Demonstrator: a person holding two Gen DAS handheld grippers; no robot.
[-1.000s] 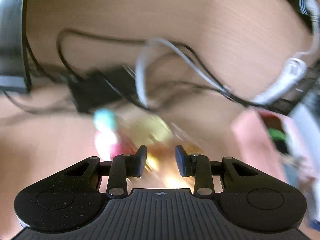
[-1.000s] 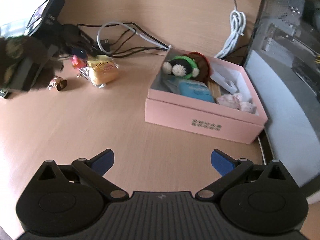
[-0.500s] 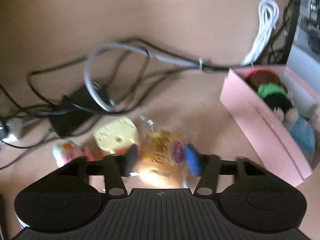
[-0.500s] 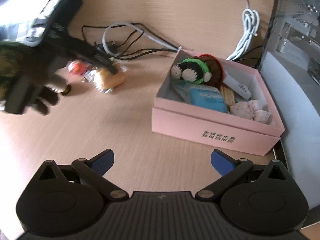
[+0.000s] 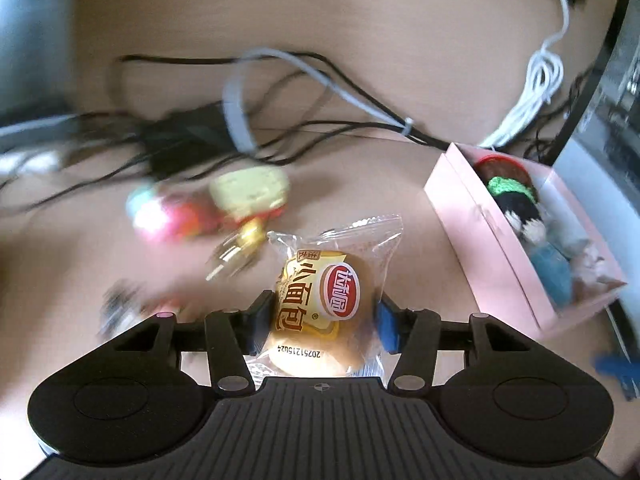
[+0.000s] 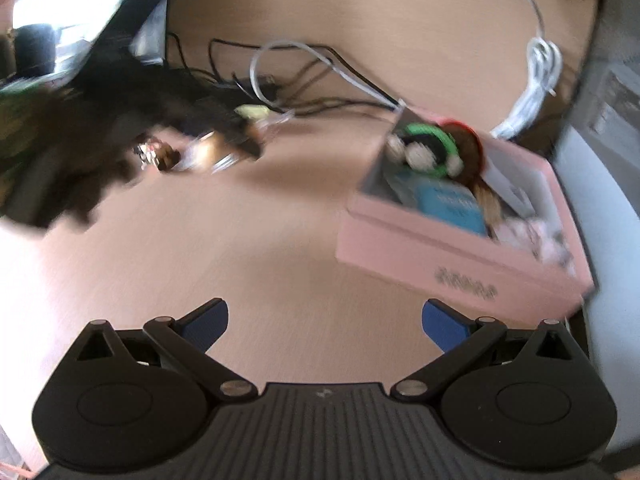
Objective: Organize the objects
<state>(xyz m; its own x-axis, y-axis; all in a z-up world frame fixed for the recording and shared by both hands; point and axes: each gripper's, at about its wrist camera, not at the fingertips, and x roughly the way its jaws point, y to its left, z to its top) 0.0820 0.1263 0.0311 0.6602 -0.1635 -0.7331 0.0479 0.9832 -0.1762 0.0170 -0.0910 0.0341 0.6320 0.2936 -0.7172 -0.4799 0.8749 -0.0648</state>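
Bread pack [image 5: 320, 300] sits clamped between my left gripper [image 5: 323, 318] fingers, lower centre of the left wrist view, wrapper squeezed on both sides. Pink box [image 5: 496, 256] is at frame right, w/ a green-black knit toy [image 5: 516, 196] and a blue item [image 5: 554, 276] inside. Blurry toys [image 5: 208, 208] lie upper left of the pack, cables [image 5: 304, 120] beyond them. Right gripper [image 6: 325, 322] is spread wide, nothing in it, over bare desk [image 6: 240, 248]; box shows at right of that view.
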